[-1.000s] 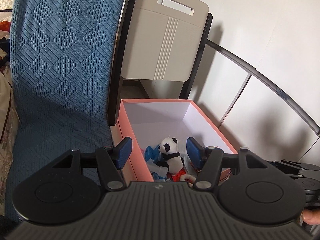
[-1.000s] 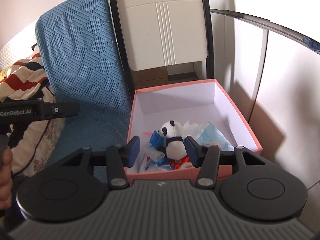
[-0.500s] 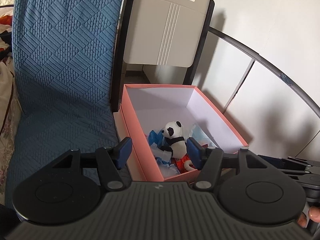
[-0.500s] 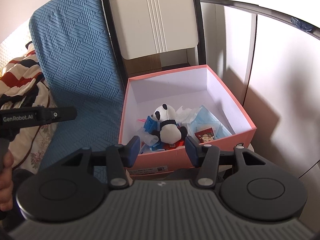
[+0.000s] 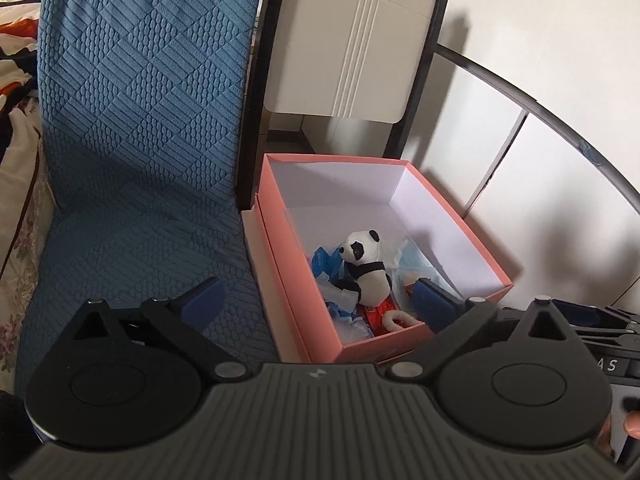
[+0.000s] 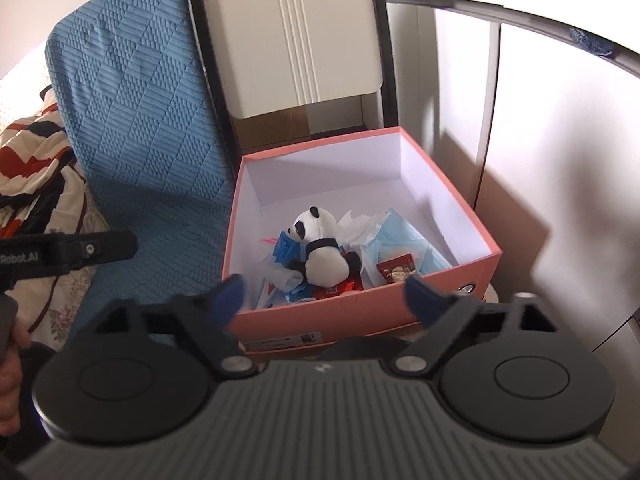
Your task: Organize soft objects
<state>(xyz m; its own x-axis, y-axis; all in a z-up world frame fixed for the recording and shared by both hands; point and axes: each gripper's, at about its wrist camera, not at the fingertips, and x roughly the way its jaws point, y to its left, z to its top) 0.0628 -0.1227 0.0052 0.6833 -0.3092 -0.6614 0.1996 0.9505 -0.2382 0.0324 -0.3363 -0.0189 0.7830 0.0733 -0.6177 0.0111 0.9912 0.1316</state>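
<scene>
A small panda plush [image 5: 364, 268] lies in a pink box [image 5: 464, 224] with white inner walls, on top of blue masks, white tissue and red snack packets. It also shows in the right wrist view [image 6: 320, 252], inside the same box [image 6: 360, 312]. My left gripper [image 5: 316, 300] is open wide and empty, held in front of the box's near left corner. My right gripper [image 6: 328, 296] is open wide and empty, above the box's near wall. Neither touches the panda.
A blue quilted cushion [image 5: 132, 128] stands left of the box. A beige folding chair back [image 5: 348, 44] leans behind it. A patterned blanket [image 6: 32, 160] lies at far left. White cabinet panels [image 6: 560, 140] stand to the right.
Both grippers have opened from a narrower gap to wide. Both have pulled back and risen, so the box sits farther away and lower in view.
</scene>
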